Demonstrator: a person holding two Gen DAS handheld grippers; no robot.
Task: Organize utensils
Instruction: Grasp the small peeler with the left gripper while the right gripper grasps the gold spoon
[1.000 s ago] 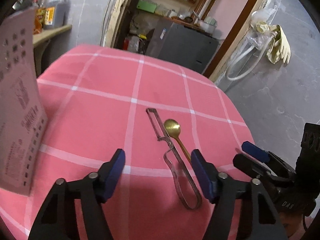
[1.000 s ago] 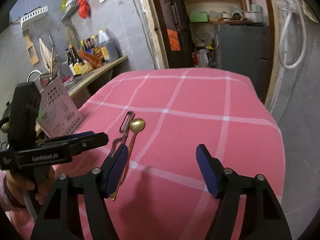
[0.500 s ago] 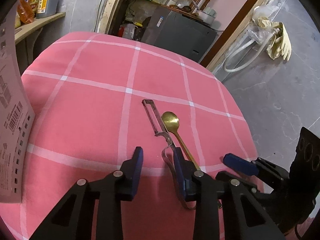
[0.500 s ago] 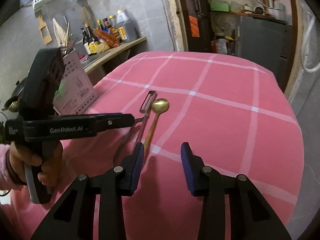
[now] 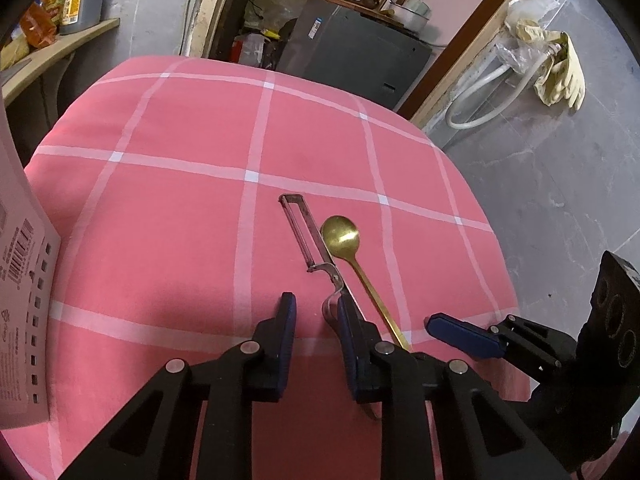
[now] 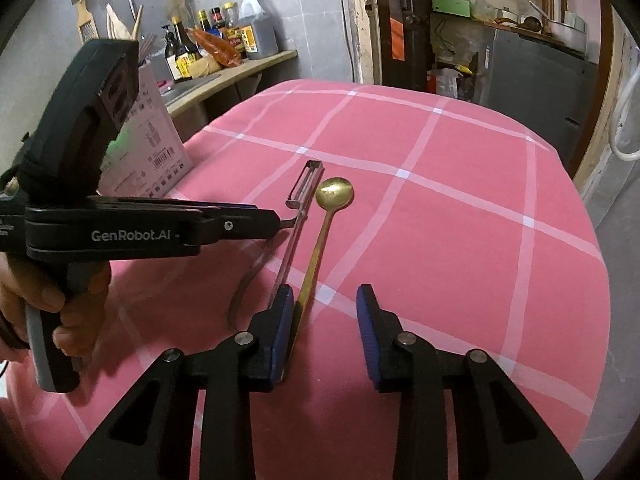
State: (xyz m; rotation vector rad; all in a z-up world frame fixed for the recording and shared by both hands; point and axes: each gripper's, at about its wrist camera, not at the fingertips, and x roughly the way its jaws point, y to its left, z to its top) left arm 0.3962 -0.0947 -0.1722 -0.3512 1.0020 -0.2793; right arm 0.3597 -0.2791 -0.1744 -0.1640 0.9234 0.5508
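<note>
A metal peeler (image 5: 306, 236) and a gold spoon (image 5: 342, 236) lie side by side on the pink checked tablecloth (image 5: 168, 208). My left gripper (image 5: 314, 318) is partly open and empty just left of the peeler's looped handle; its right pad hides part of that handle. In the right wrist view the peeler (image 6: 304, 190) and spoon (image 6: 334, 196) lie ahead of my right gripper (image 6: 324, 312), which is partly open and empty; its left pad sits beside the spoon handle. The left gripper (image 6: 264, 220) reaches in from the left there.
A white perforated utensil holder (image 6: 154, 152) stands at the table's left edge, also in the left wrist view (image 5: 18, 280). A counter with bottles (image 6: 224, 40) is behind it. The right gripper (image 5: 464, 334) shows at the lower right. The table drops off to grey floor (image 5: 560, 200) on the right.
Both grippers have narrowed from wide open to partly open. The left gripper has moved forward to the peeler's handle, and the right one nearer the spoon handle.
</note>
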